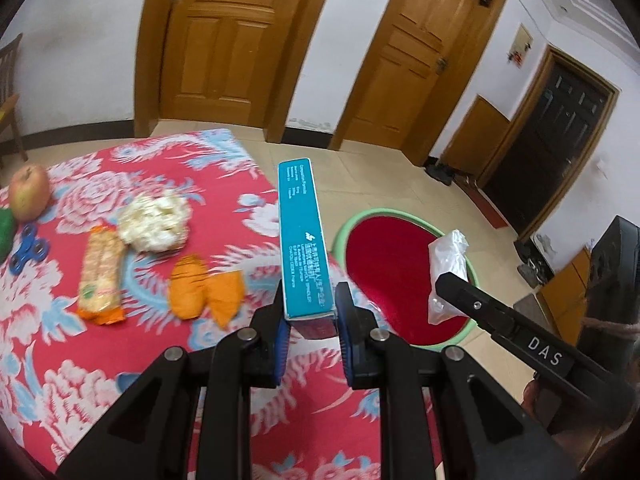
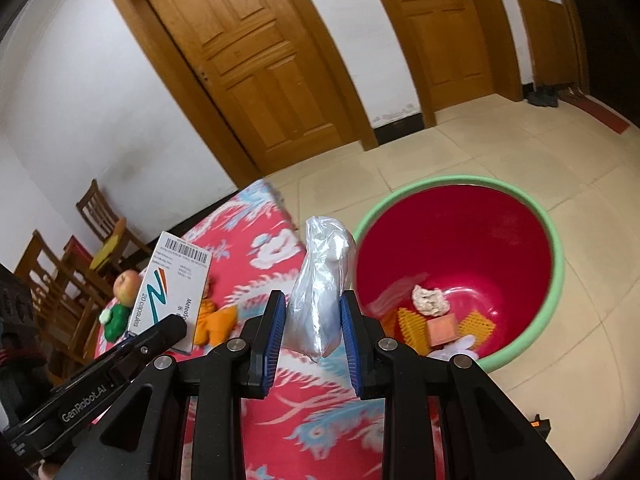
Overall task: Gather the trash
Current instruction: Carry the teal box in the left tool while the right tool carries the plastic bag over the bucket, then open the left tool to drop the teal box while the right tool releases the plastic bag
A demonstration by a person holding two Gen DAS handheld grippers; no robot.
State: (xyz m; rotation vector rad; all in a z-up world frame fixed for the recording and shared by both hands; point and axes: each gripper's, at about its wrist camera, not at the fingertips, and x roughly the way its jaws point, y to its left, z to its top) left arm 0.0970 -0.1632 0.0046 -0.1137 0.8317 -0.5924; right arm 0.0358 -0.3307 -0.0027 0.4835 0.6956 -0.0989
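Observation:
My left gripper (image 1: 308, 304) is shut on a teal medicine box (image 1: 303, 240), held upright above the table's right edge; the box also shows in the right wrist view (image 2: 172, 284). My right gripper (image 2: 314, 312) is shut on a crumpled clear plastic bag (image 2: 320, 284), held beside the rim of the red basin with a green rim (image 2: 558, 264); the bag shows in the left wrist view (image 1: 446, 272) over the basin (image 1: 340, 232). Inside the basin lie a crumpled paper wad (image 2: 430, 300), orange pieces (image 2: 476, 322) and a small box (image 2: 442, 330).
On the red floral tablecloth (image 1: 60, 380) lie a snack wrapper (image 1: 100, 276), a white crumpled wad (image 1: 154, 222), orange peels (image 1: 204, 292), an apple (image 1: 29, 192), a blue fidget spinner (image 1: 29, 248) and a green object (image 1: 5, 232). Wooden chairs (image 2: 52, 264) stand behind. The basin sits on tiled floor.

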